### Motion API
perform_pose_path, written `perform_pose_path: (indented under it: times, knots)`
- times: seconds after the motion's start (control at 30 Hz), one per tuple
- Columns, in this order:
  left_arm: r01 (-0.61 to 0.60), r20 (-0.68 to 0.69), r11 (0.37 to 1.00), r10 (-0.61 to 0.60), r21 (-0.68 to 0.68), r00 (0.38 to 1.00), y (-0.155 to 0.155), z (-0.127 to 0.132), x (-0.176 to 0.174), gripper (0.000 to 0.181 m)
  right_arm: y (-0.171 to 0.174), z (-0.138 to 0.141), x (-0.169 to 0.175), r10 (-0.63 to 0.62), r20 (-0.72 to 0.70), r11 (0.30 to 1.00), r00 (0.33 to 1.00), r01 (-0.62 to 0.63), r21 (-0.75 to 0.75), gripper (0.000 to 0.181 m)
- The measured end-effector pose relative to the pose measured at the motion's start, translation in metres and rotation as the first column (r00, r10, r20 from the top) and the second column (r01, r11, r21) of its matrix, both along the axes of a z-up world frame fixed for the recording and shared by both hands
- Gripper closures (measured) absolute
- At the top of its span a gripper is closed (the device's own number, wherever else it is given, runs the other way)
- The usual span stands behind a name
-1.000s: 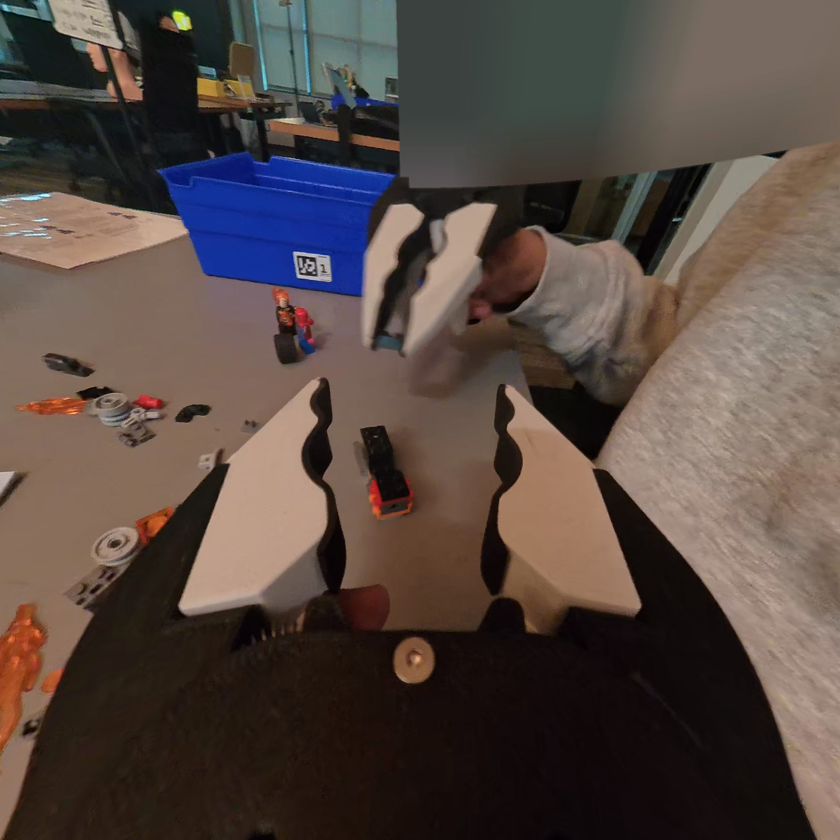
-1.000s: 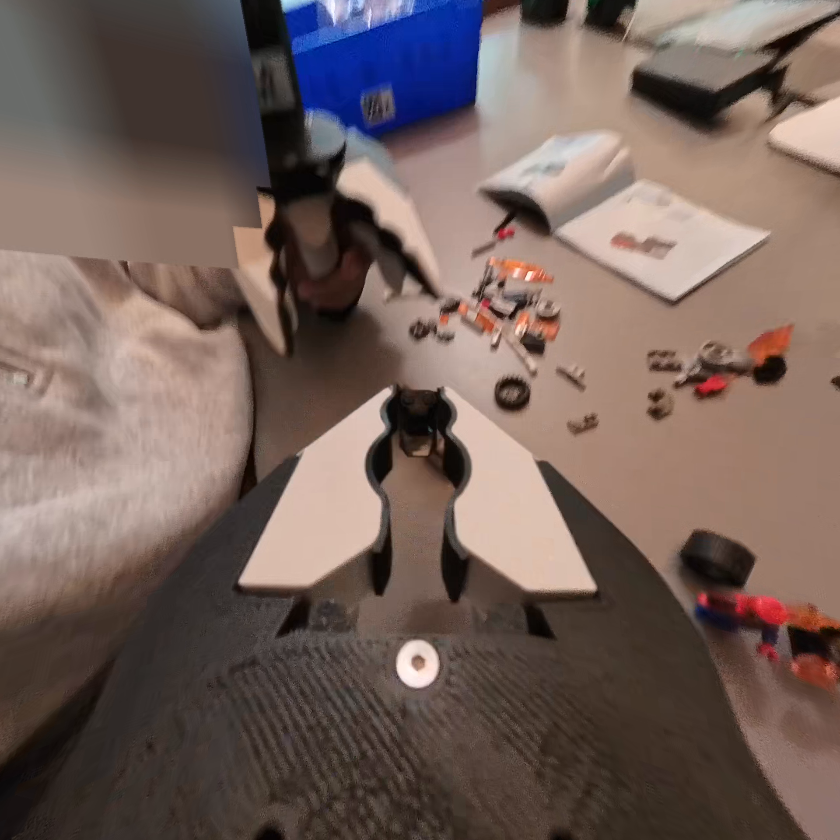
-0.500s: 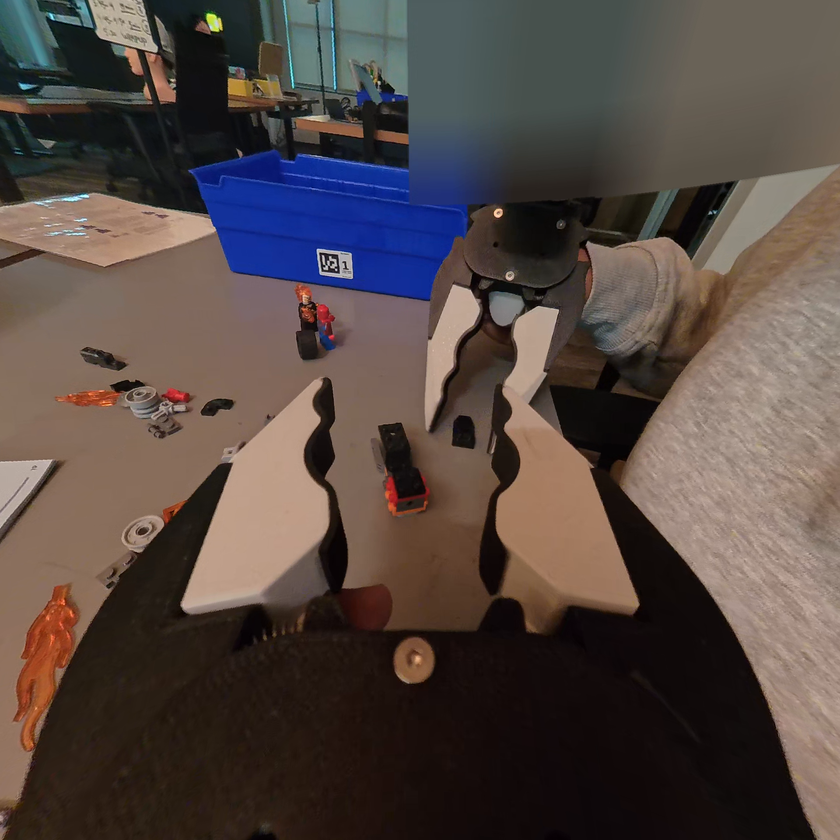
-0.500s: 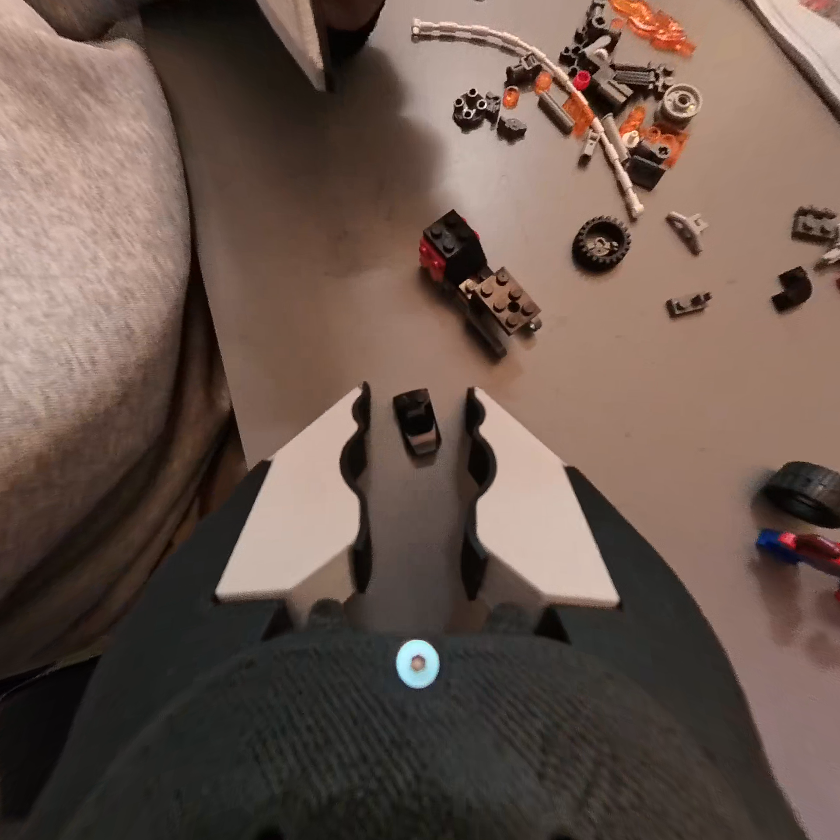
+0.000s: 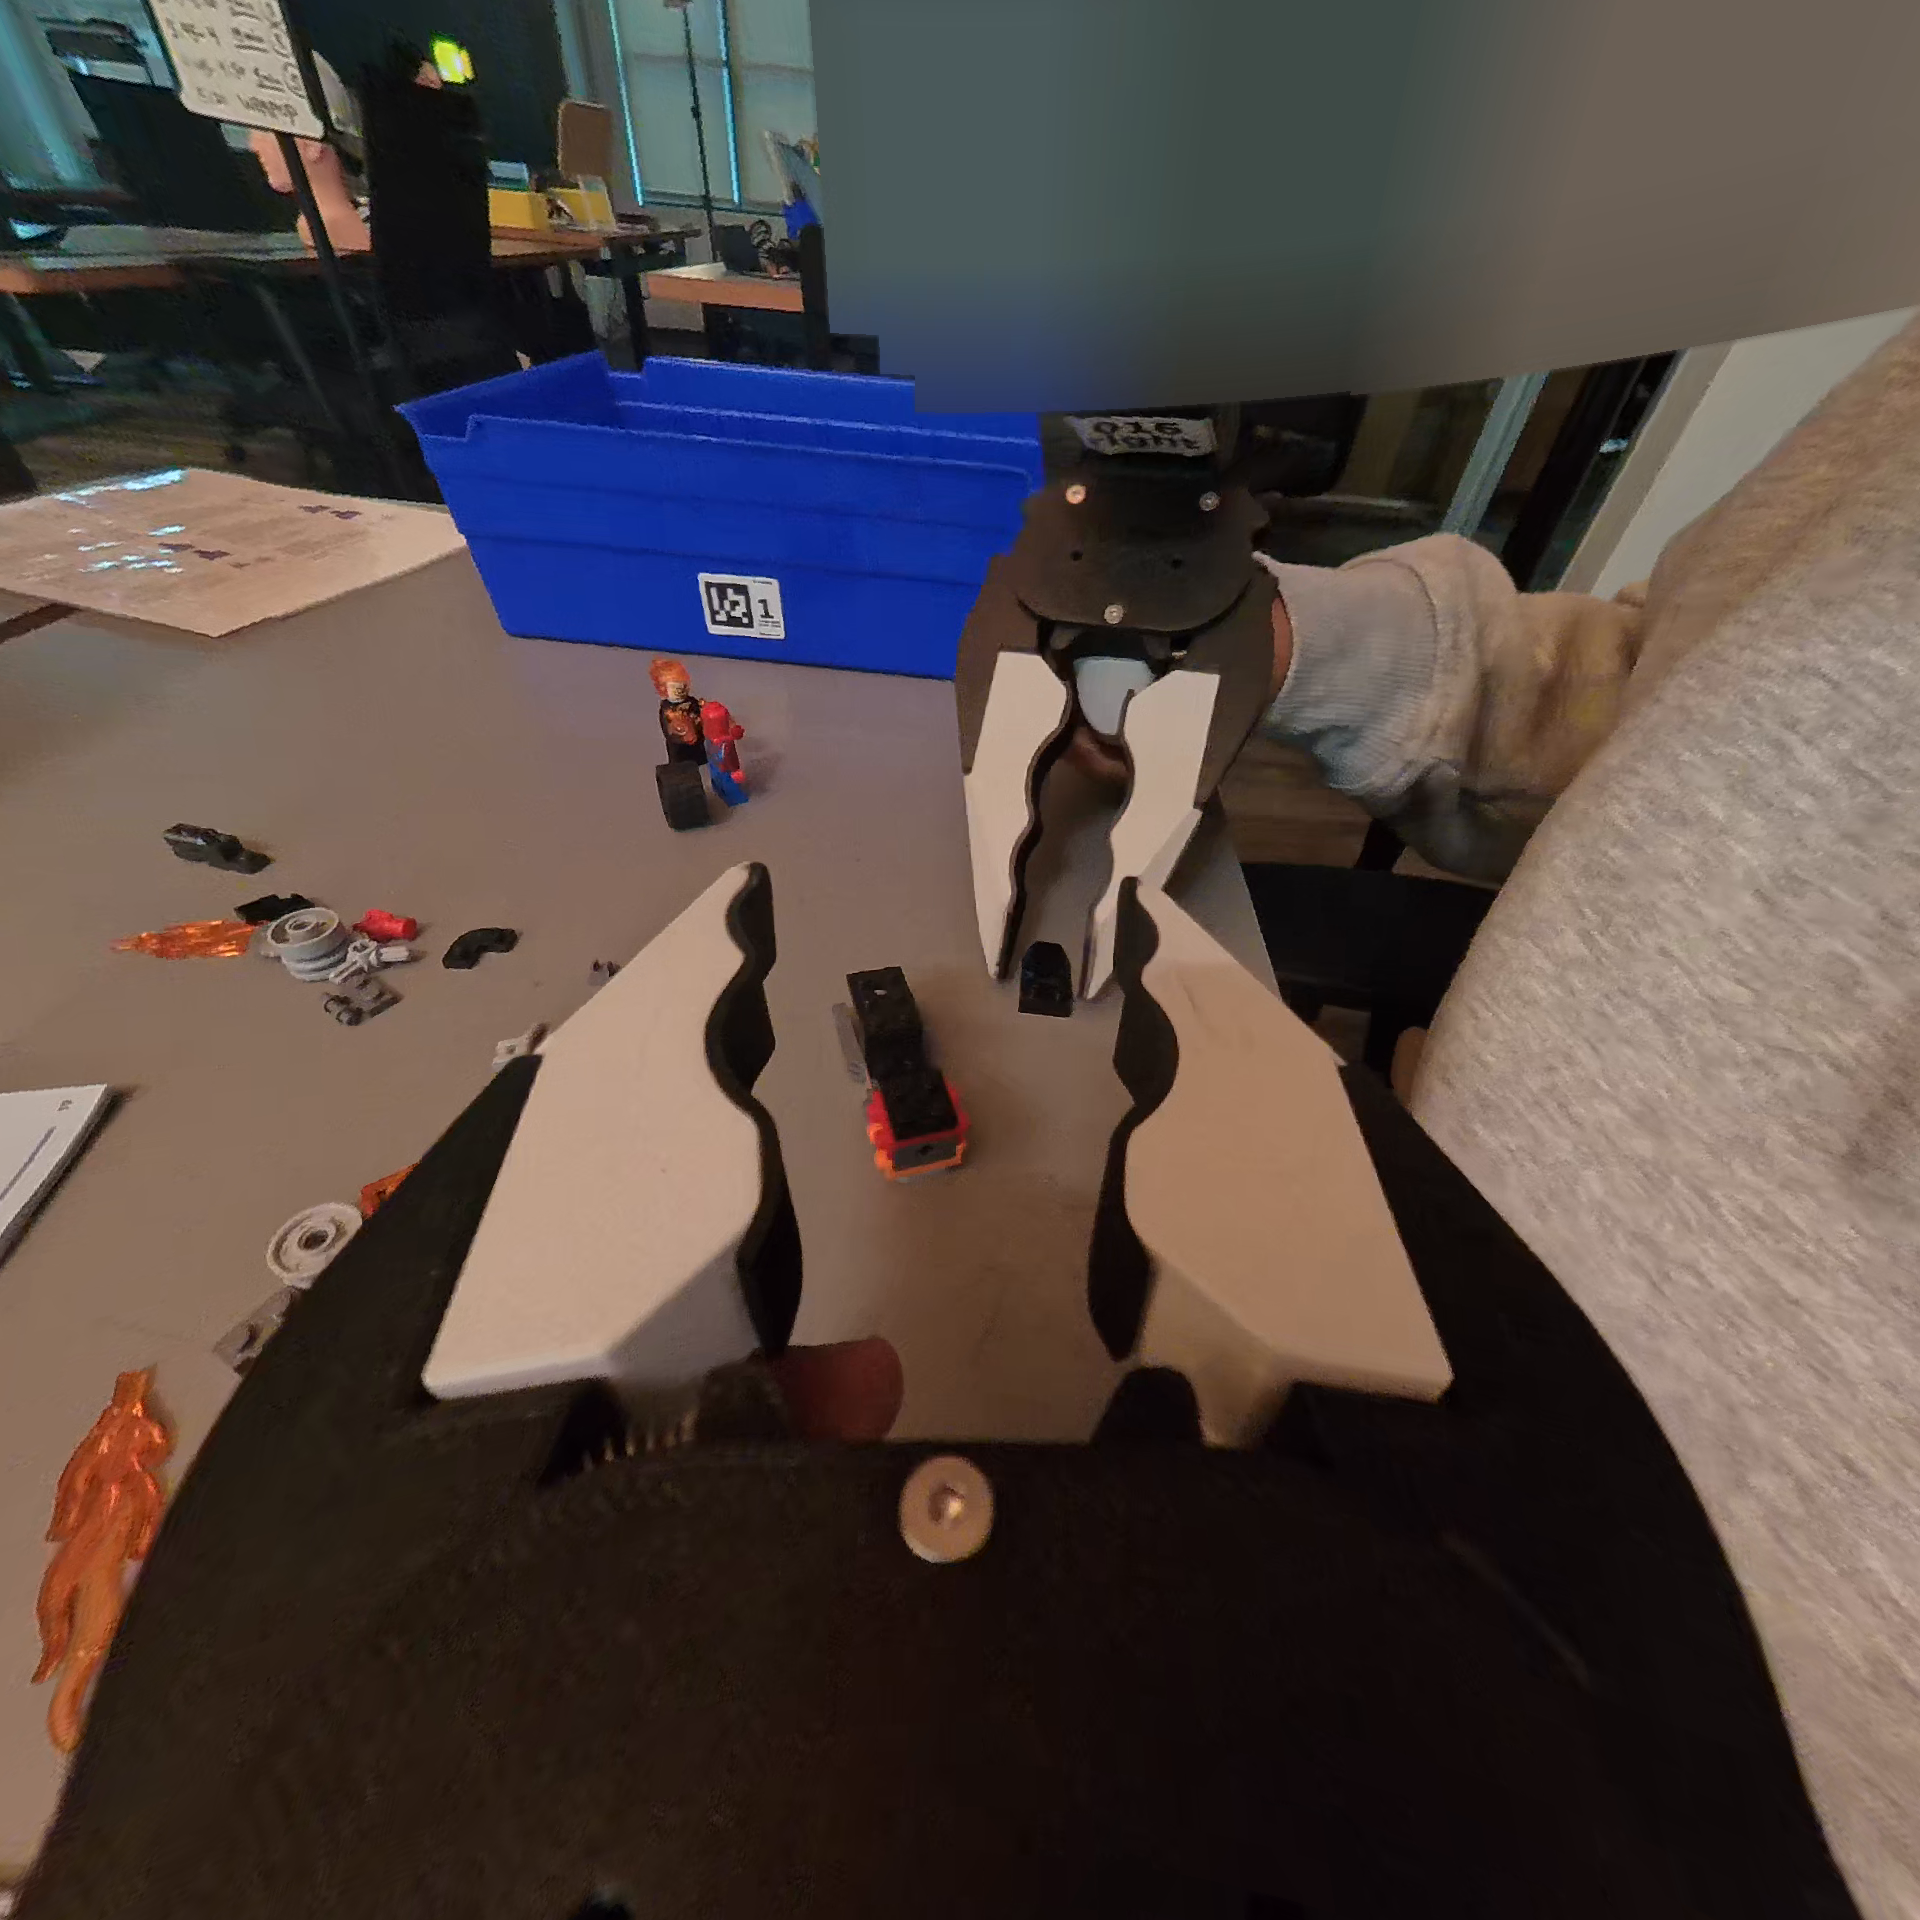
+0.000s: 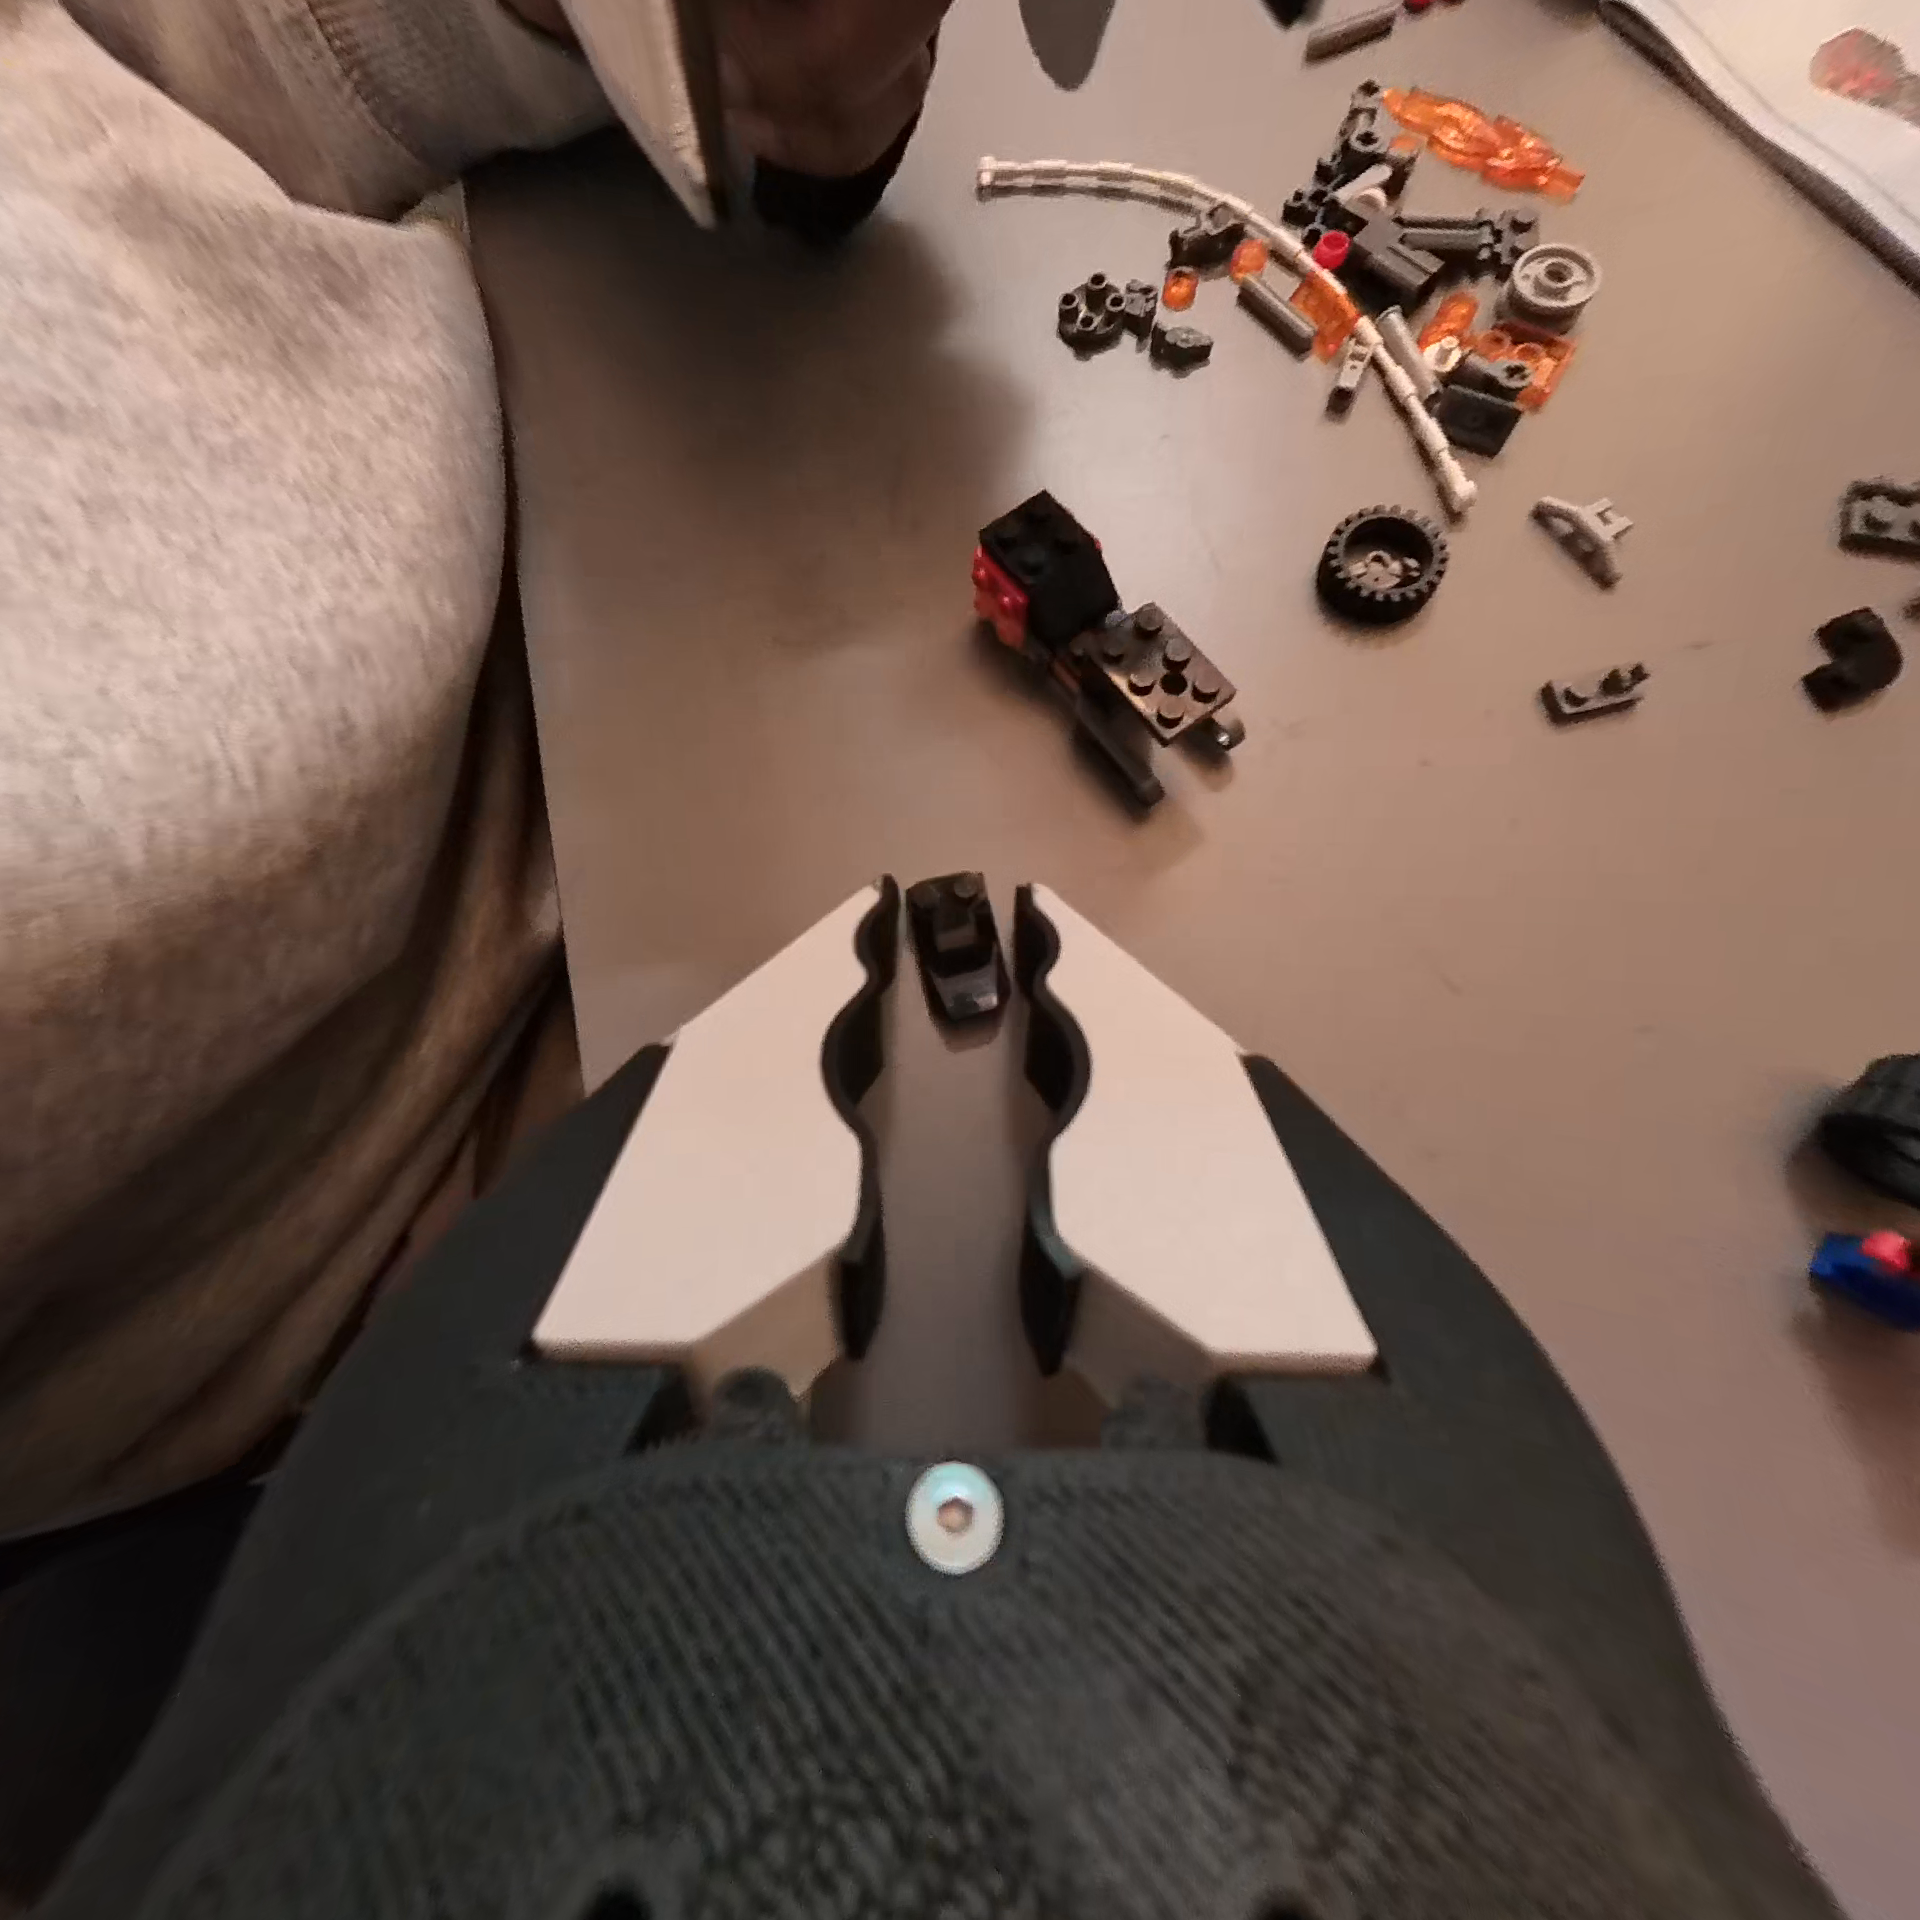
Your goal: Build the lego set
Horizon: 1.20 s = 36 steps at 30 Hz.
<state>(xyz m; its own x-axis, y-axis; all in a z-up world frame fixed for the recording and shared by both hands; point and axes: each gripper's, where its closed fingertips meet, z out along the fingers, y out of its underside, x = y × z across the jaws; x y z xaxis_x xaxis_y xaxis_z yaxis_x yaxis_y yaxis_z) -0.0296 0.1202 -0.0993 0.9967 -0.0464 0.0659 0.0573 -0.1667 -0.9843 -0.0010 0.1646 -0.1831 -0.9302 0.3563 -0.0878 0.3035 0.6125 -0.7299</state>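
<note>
Fingertips of the right gripper (image 6: pixel 954 902) are seen at the centre of the right wrist view, set down around a small black sloped brick (image 6: pixel 958 948) that lies on the grey table (image 6: pixel 1351 935). A thin gap shows on each side of the brick, so the jaws are parted and nothing is clamped. In the left wrist view the same gripper (image 5: pixel 1047 971) is found right of centre, pointing downward, with the brick (image 5: pixel 1043 977) between its tips.

The left gripper (image 5: pixel 940 894) is held wide apart in the lower half of its view, empty. The partly built black and red model (image 5: pixel 906 1081) is framed between its fingers, lying on the table beyond them; in the right wrist view it (image 6: pixel 1101 644) sits above centre, apart from the brick.

Loose parts (image 6: pixel 1392 281) are scattered at the upper right of the right wrist view, with a black tyre (image 6: pixel 1382 566) below them. Two minifigures (image 5: pixel 701 732) stand at upper centre of the left wrist view, before a blue bin (image 5: pixel 727 509) bearing a square white marker sticker.

The left gripper is cut off by the top edge of the right wrist view. The right edge of that view is blurred, and a blue and red piece there cannot be identified.
</note>
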Motion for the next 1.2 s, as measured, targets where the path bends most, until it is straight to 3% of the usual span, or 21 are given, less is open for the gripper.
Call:
perform_pose_path:
  times: [0.27, 0.4, 0.53, 0.67, 0.83, 1.07, 1.2]
  knots:
    - [-0.03, 0.019, 0.999, 0.03, -0.029, 0.999, 0.006, -0.004, -0.002, 0.111, -0.002, 0.001, -0.004, 0.032, -0.015, 1.0, 0.999, -0.031, 0.003, 0.167]
    - [-0.116, -0.028, 0.977, 0.113, -0.18, 0.993, 0.013, -0.025, -0.004, 0.121, 0.0, 0.024, -0.021, 0.013, -0.098, 0.999, 0.995, -0.017, -0.042, 0.167]
    - [-0.176, -0.121, 0.937, 0.145, -0.301, 0.982, 0.021, -0.045, 0.0, 0.124, -0.005, 0.034, -0.033, 0.163, -0.169, 0.986, 0.972, -0.167, -0.01, 0.167]
    - [-0.221, -0.118, 0.905, 0.19, -0.365, 0.975, 0.019, -0.055, -0.008, 0.125, -0.019, 0.031, -0.041, 0.321, -0.129, 0.946, 0.938, -0.325, -0.011, 0.167]
    - [-0.188, -0.036, 0.871, 0.193, -0.454, 0.981, 0.014, -0.07, -0.008, 0.129, -0.027, 0.024, -0.044, 0.433, -0.087, 0.901, 0.897, -0.433, 0.023, 0.167]
    - [-0.141, 0.0, 0.814, 0.17, -0.563, 0.985, 0.015, -0.09, -0.005, 0.14, -0.027, 0.023, -0.044, 0.481, -0.009, 0.877, 0.877, -0.481, 0.003, 0.167]
    - [-0.083, 0.106, 0.832, 0.168, -0.549, 0.98, 0.015, -0.088, -0.006, 0.152, -0.03, 0.023, -0.041, 0.495, 0.001, 0.869, 0.869, -0.495, -0.007, 0.168]
